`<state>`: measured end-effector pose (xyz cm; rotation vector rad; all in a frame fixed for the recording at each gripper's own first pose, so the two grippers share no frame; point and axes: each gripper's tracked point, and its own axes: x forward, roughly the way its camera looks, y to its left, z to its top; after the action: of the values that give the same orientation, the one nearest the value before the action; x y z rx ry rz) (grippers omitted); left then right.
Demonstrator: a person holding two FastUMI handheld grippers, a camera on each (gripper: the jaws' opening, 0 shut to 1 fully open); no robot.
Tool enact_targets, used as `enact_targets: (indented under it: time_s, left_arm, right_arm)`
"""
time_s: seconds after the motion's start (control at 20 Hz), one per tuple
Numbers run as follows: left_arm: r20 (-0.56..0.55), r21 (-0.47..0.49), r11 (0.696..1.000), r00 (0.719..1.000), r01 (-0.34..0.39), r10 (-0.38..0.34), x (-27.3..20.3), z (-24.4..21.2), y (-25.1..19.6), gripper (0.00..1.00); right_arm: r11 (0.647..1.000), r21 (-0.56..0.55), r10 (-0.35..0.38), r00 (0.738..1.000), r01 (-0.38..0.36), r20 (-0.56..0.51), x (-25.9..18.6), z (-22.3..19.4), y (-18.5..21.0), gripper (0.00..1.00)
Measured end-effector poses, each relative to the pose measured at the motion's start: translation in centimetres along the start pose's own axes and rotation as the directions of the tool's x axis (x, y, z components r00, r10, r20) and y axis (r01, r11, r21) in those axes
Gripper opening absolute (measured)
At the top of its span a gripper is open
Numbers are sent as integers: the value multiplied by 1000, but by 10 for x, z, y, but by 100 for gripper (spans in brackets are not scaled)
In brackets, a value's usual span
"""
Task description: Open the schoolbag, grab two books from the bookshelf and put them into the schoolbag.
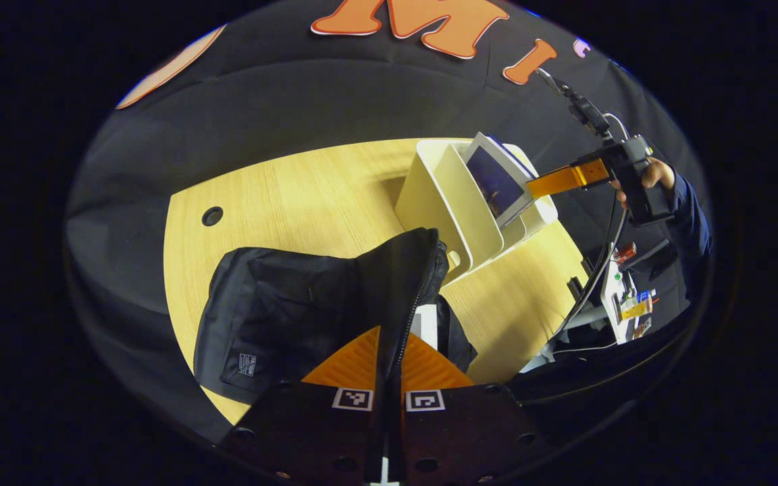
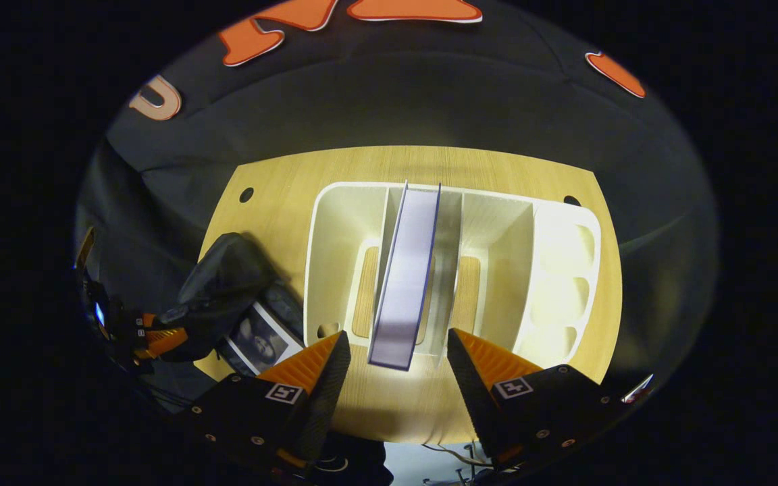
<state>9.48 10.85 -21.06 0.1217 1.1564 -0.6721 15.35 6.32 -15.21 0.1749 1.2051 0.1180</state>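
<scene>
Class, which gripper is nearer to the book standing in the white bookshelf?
Right. The right gripper is open at the book, fingers either side of its near edge. The left gripper is away at the schoolbag, clamping its flap.

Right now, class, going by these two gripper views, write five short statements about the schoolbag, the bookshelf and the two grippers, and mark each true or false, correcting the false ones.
1. The left gripper is shut on the schoolbag's flap. True.
2. The right gripper is clamped on the book. False: it is open, one finger on either side of the book, neither touching it.
3. A book stands upright in the white bookshelf. True.
4. The schoolbag lies on the floor. False: it lies on the wooden table, beside the bookshelf.
5. Something printed with a picture shows at the schoolbag's opening. True.
</scene>
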Motion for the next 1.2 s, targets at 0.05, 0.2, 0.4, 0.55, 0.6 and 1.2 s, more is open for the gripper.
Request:
enact_targets:
  time_s: [0.05,0.2,0.4,0.55,0.6,1.2]
  left_arm:
    - [1,-8,1000,1000,-3,3,0,-1,1,4]
    - [3,-19,1000,1000,-10,10,-2,-2,0,4]
    - [6,-34,999,1000,-15,15,-1,-4,2,4]
    - [7,-31,999,1000,-13,13,-1,-4,4,4]
    - [7,-29,999,1000,-12,12,-2,-4,4,4]
    - [1,41,997,998,59,-59,-1,-5,7,4]
  right_arm:
    - [1000,9,1,1000,-1,-12,5,3,-1,86]
    - [999,28,-21,999,22,-42,22,11,-6,74]
    - [998,44,-29,997,33,-70,31,11,-4,43]
    - [995,66,-64,995,69,-79,29,11,-12,42]
    - [992,83,-84,993,91,-82,29,10,-16,38]
    - [975,197,-94,994,105,-62,-12,-49,-9,26]
